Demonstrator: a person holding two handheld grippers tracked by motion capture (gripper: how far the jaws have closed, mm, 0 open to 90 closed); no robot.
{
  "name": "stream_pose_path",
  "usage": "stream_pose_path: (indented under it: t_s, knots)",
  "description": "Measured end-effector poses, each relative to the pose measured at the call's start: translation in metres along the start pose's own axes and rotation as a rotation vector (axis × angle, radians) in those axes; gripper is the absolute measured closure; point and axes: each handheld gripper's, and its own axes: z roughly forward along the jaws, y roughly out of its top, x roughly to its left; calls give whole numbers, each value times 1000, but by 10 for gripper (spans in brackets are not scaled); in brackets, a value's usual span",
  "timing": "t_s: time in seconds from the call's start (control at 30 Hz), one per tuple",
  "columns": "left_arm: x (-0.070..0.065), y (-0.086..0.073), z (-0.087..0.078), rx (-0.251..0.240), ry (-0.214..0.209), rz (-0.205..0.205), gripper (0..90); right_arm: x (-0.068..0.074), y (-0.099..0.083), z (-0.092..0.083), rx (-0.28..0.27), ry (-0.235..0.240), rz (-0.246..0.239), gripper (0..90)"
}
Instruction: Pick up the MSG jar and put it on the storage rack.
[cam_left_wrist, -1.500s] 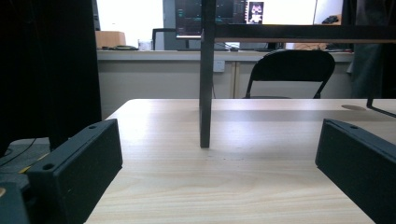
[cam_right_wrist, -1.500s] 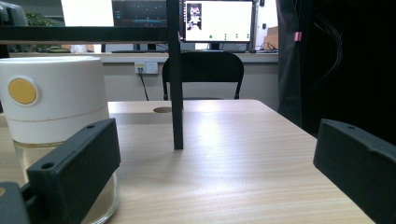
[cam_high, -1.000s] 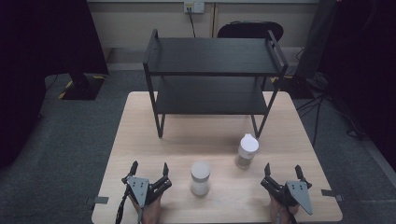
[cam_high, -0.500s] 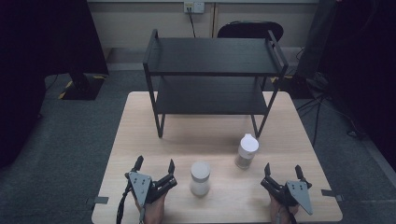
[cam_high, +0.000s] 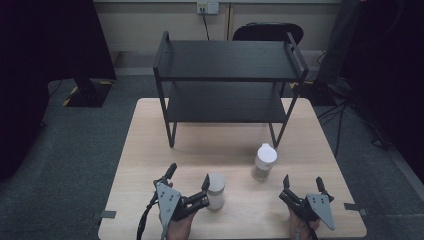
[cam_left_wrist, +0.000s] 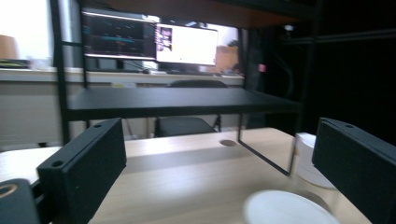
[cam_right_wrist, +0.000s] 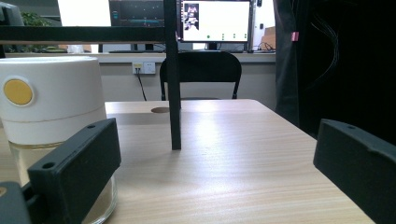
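Surroundings: grey carpeted floor (cam_high: 75, 165), pale wall at the back with a socket (cam_high: 207, 7), dark chair (cam_high: 267, 32) behind the rack.
Counter: light wooden counter (cam_high: 150, 150), its bare top carrying a rack and two jars.
Rack: black two-tier shelf rack (cam_high: 230, 75) standing on the far half of the counter, both tiers bare.
Near jar: white-lidded jar (cam_high: 215, 191) upright on the near part of the counter, left of centre; in the left gripper view its lid (cam_left_wrist: 289, 210) sits low at the right, blurred.
Far jar: second white-lidded jar (cam_high: 263, 162) upright near the rack's front right leg, well apart from the near jar; in the right gripper view it stands at the left (cam_right_wrist: 51, 116) with a yellow dot on its lid and pale contents below.
Left tongs: left tongs (cam_high: 188, 179) held just left of the near jar, raised off the counter. Jaws apart, having just been closing slightly. Right-hand jaw tip close against the jar's side; contact cannot be confirmed. Nothing clamped.
Right tongs: right tongs (cam_high: 302, 183) near the counter's front right corner, jaws spread wide, nothing between them. Far jar lies ahead and to their left, not touched.
Hands: a hand (cam_high: 175, 227) under the left tongs and a hand (cam_high: 300, 230) under the right, both at the near edge.
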Motion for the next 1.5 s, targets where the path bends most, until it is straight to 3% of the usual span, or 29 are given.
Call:
stream_pose_path:
  t_s: [0.1,0.23,0.33,0.6,0.63,0.97,1.1,1.23,1.33,1.4,1.5]
  knots:
    - [-7,-4,4,29,-37,5,34,0,0,0,0,0,0,0]
    - [-12,-8,6,41,-54,8,43,0,0,0,0,0,0,0]
    - [-18,-15,10,46,-48,28,43,0,0,0,0,0,0,0]
    - [-19,-27,21,107,-58,27,21,0,0,0,0,1,0,0]
    - [-25,-30,21,119,-32,32,9,0,0,0,0,1,0,0]
    - [-24,-37,24,133,-30,23,3,0,0,0,0,2,0,0]
    - [-25,-40,24,116,-36,44,55,0,0,0,0,2,0,0]
    - [-23,-44,23,109,-51,63,190,0,0,0,0,2,0,0]
    - [-22,-46,22,105,-55,59,209,0,0,0,0,2,0,0]
    - [-19,-46,22,103,-72,60,288,0,0,0,0,2,0,0]
    - [-18,-48,22,96,-83,71,330,0,0,0,0,2,0,0]
